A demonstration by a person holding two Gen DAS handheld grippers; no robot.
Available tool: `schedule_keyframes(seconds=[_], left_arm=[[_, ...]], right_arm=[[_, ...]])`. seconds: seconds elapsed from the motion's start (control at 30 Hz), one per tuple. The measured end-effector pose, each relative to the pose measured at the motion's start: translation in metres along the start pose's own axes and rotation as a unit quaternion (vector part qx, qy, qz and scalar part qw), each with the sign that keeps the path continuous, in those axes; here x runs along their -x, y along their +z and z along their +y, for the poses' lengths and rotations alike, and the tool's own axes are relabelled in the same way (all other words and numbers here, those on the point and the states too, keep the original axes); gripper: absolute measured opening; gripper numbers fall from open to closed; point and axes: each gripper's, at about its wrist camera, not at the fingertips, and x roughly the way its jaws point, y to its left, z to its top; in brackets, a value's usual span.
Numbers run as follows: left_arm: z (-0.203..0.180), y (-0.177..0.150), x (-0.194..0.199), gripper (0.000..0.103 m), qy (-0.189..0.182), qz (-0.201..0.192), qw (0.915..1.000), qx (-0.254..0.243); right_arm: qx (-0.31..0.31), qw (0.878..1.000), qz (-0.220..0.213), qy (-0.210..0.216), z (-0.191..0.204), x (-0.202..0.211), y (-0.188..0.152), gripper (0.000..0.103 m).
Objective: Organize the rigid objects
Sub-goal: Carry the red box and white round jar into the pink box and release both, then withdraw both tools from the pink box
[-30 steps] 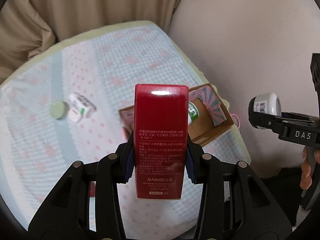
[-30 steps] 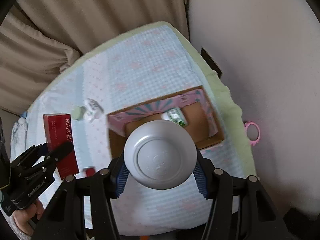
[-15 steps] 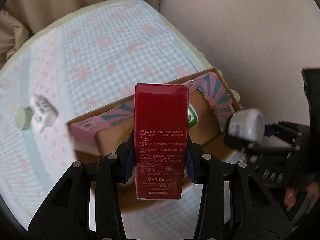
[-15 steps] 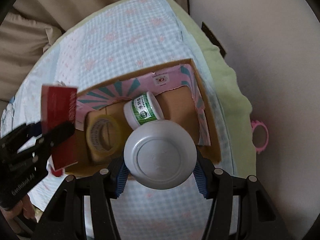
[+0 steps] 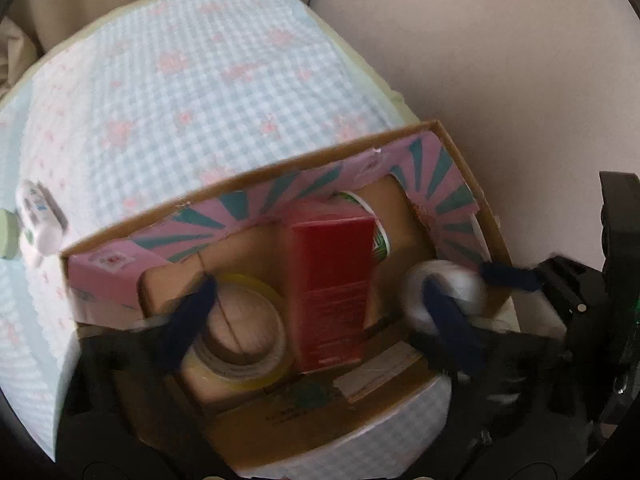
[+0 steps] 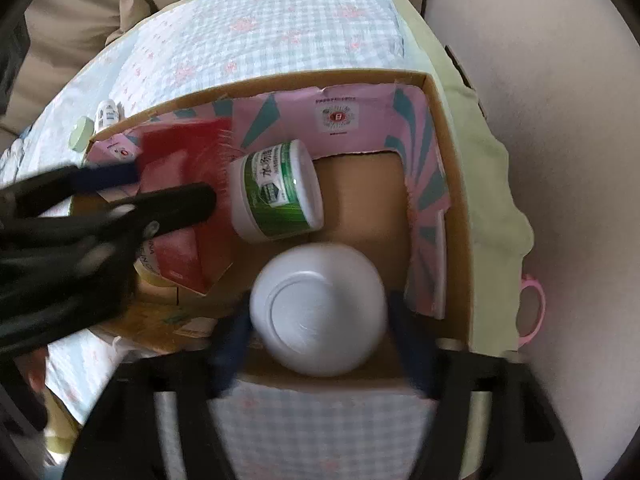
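1. Release step, judged: both items were over or inside the cardboard box (image 6: 450, 184), letting go underway.
2. Left gripper (image 5: 318, 296) had its jaws spread wide. The red carton (image 5: 328, 280) stood between them, touching neither pad as far as the blur showed, inside the box.
3. Right gripper (image 6: 320, 324) looked parted too, with slim gaps either side of the white jar (image 6: 320, 308). Heavy blur, so low confidence. The jar sat low in the box, straight ahead of the fingers.
4. The tape roll (image 5: 240, 332) lay just left of the carton. The green-label tub (image 6: 280, 192) lay ahead of the jar, beside the carton.
5. To do it well: back each gripper straight out along its fingers with the jaws wide, so the pads don't clip the carton or jar.
6. Risk, judged: the tall carton could tip onto the tape roll if nudged, and the two grippers were close, so they should exit one at a time.
7. A small white bottle (image 5: 40, 220) lay on the cloth outside the box, far left.
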Motion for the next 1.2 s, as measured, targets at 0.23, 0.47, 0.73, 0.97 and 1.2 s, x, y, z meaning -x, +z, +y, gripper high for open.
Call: schedule_keyframes(seconds=[0.23, 0.47, 0.73, 0.97, 1.2], left_arm=[[0.018, -0.003, 0.019, 0.103, 0.027, -0.001, 0.9996, -0.006], [0.030, -0.014, 0.031, 0.103, 0.037, -0.001, 0.9993, 0.010], [0.043, -0.033, 0.070, 0.103, 0.048, -0.019, 0.9984, 0.024], [0.071, -0.054, 0.132, 0.103, 0.066, -0.048, 0.9955, 0.049], [0.107, -0.087, 0.198, 0.103, 0.092, -0.079, 0.9897, 0.077]], right_arm=[[-0.025, 0.999, -0.040, 0.016, -0.009, 0.020, -0.005, 0.103], [-0.027, 0.999, -0.045, 0.009, -0.010, 0.027, 0.002, 0.103], [-0.032, 0.998, -0.054, 0.003, -0.007, 0.042, 0.005, 0.103], [-0.044, 0.996, -0.071, 0.008, 0.007, 0.076, 0.002, 0.103], [-0.020, 0.996, -0.085, 0.001, 0.047, 0.113, 0.001, 0.103]])
